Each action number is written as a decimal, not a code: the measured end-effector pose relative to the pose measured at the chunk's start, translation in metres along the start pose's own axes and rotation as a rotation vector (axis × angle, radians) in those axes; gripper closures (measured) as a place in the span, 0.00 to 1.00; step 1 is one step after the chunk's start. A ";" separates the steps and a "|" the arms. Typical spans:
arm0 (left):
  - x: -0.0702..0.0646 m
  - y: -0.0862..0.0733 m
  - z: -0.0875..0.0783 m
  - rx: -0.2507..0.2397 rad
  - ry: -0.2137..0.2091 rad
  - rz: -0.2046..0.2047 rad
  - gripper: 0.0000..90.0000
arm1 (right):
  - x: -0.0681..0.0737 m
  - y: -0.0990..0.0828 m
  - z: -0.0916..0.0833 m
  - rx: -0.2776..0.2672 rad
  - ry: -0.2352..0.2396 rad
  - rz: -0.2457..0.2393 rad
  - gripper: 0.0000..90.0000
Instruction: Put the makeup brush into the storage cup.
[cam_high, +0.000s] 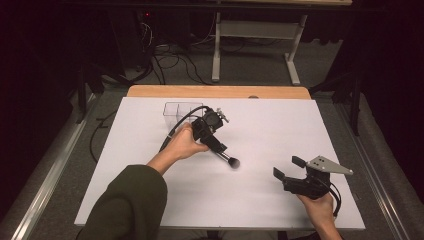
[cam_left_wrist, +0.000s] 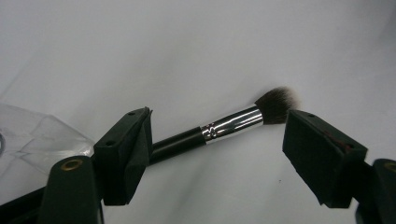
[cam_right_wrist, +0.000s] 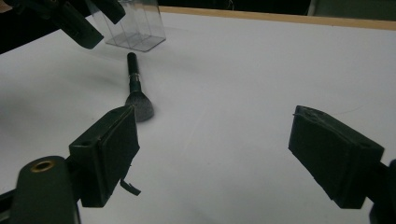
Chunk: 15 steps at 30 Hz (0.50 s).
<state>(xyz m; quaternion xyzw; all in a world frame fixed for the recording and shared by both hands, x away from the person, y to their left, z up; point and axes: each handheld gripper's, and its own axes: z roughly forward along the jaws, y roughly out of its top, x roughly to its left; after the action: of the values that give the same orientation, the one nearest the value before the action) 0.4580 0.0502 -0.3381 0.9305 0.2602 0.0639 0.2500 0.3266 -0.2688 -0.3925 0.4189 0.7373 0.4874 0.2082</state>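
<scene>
A makeup brush (cam_high: 229, 160) with a black handle, a silver ferrule and a dark fluffy head lies on the white table sheet (cam_high: 260, 130). My left gripper (cam_high: 219, 145) hovers over the handle end, tilted down toward it. In the left gripper view the brush (cam_left_wrist: 229, 123) lies on the sheet between the wide-apart jaws of the gripper (cam_left_wrist: 217, 137), and the left jaw hides part of the handle. Nothing is gripped. My right gripper (cam_high: 289, 167) stands open at the front right, apart from the brush. Its own view shows the gripper (cam_right_wrist: 215, 140) empty and the brush (cam_right_wrist: 134, 88) beyond it.
A clear plastic compartment box (cam_high: 182, 112) stands at the back left of the sheet, just behind the left hand, and appears as the box (cam_right_wrist: 140, 28) and the box (cam_left_wrist: 32, 140) in the gripper views. A wooden table edge (cam_high: 220, 91) runs along the back.
</scene>
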 end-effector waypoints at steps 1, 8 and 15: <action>0.001 0.000 0.001 0.005 0.000 0.000 0.27 | 0.000 0.000 0.000 0.002 0.000 -0.001 0.19; 0.004 -0.001 0.007 0.030 -0.016 0.003 0.27 | -0.001 0.000 0.000 0.002 -0.003 0.004 0.19; 0.004 -0.002 0.014 0.059 -0.022 0.021 0.26 | -0.001 0.000 0.000 0.003 -0.001 0.002 0.19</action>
<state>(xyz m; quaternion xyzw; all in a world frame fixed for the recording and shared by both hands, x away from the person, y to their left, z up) 0.4639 0.0476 -0.3508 0.9408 0.2492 0.0484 0.2247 0.3269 -0.2698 -0.3928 0.4203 0.7375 0.4863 0.2071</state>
